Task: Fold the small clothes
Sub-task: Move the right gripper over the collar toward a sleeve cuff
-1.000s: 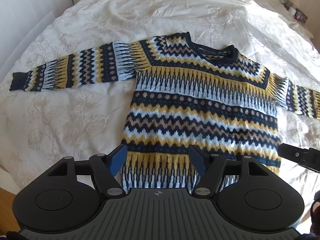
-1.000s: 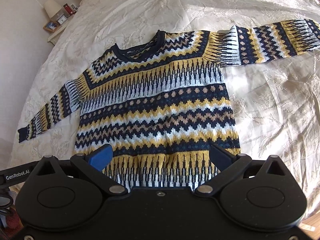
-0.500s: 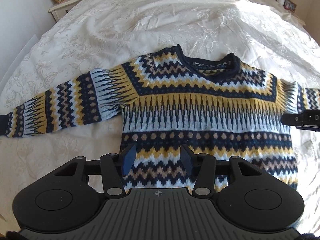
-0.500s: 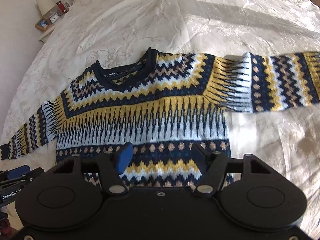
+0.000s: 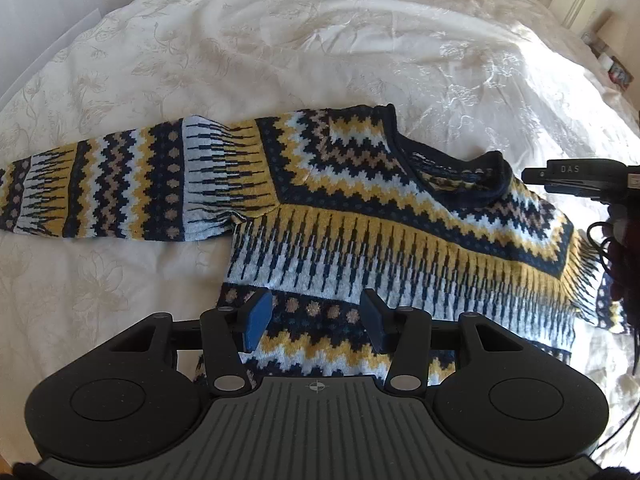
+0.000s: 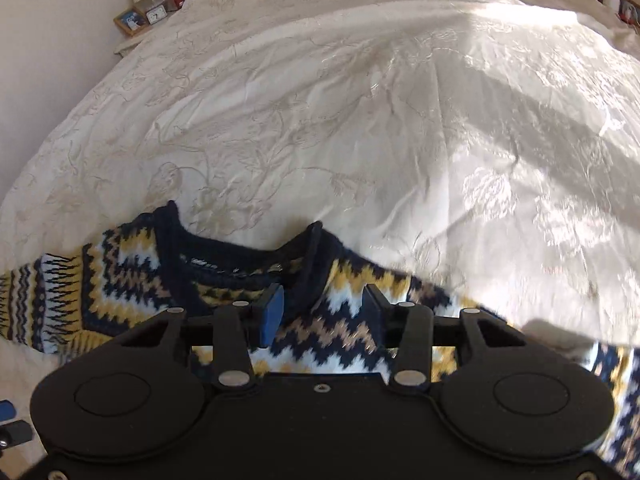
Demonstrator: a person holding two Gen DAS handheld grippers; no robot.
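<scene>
A patterned sweater (image 5: 360, 216) lies flat and face up on a bed (image 5: 320, 40), sleeves spread to either side; no fold is made yet, so the step in hand is judged to be the approach for the first fold. The left gripper (image 5: 316, 322) hovers over the chest band, fingers parted and holding nothing. The right gripper (image 6: 322, 312) hangs over the shoulder just beside the navy collar (image 6: 240, 252), fingers likewise apart and empty. The next move probably calls for each gripper to descend and pinch the knit, one near the shoulder, one lower on the body, then carry a side or sleeve (image 5: 100, 192) across. The thick knit may bunch under a shallow pinch. A bedside table with a clock (image 6: 156, 14) and a picture frame (image 6: 130, 22) stands well apart; nothing obstructs the sweater.
</scene>
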